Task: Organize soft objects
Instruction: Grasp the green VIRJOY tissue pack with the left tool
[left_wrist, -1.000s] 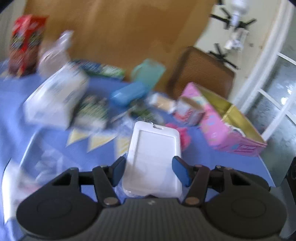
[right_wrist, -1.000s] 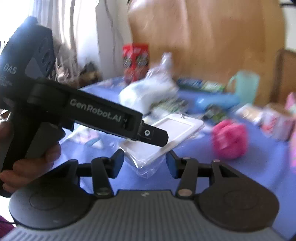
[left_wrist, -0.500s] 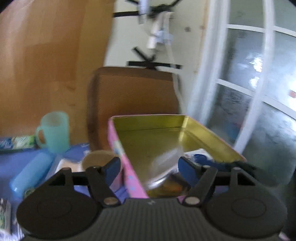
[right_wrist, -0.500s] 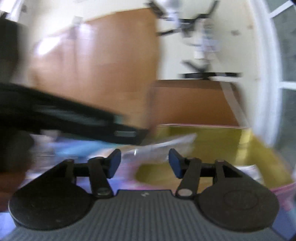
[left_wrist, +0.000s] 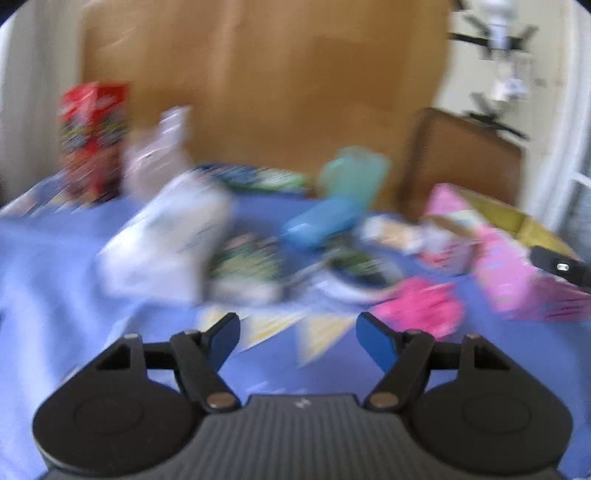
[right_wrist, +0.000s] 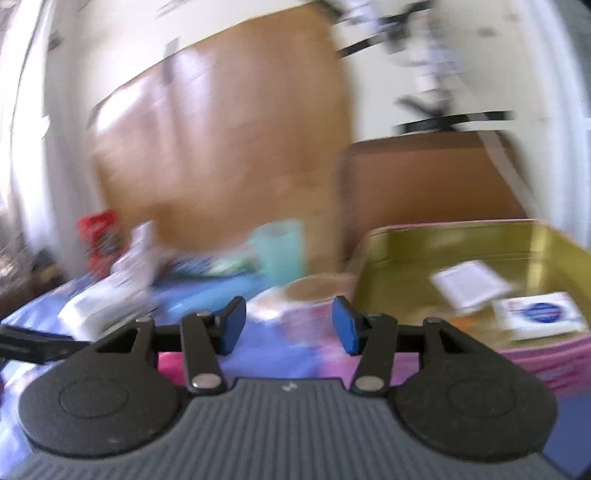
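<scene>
My left gripper (left_wrist: 295, 332) hangs open over the blue tablecloth (left_wrist: 55, 266), nothing between its blue pads. A fluffy pink soft thing (left_wrist: 417, 306) lies just ahead to its right, and a white soft packet (left_wrist: 166, 236) sits ahead to its left. The pink tin (left_wrist: 509, 254) with a gold inside stands at the right. My right gripper (right_wrist: 288, 321) faces the tin's near left corner; its jaws are closing on nothing. In the tin (right_wrist: 443, 240) lie the bagged white card holder (right_wrist: 469, 284) and a white pack with a blue mark (right_wrist: 539, 317). Both views are blurred.
On the cloth: a blue case (left_wrist: 321, 221), a teal mug (left_wrist: 351, 177), a red box (left_wrist: 96, 140), a clear bag (left_wrist: 162, 147), dark printed packets (left_wrist: 247, 262) and small boxes (left_wrist: 447, 240). Behind are a brown chair back (left_wrist: 465, 162) and a wooden panel (left_wrist: 258, 74).
The left gripper carried the white card holder to the tin, let it go there, and swung back over the table. The right gripper moved right, up to the tin.
</scene>
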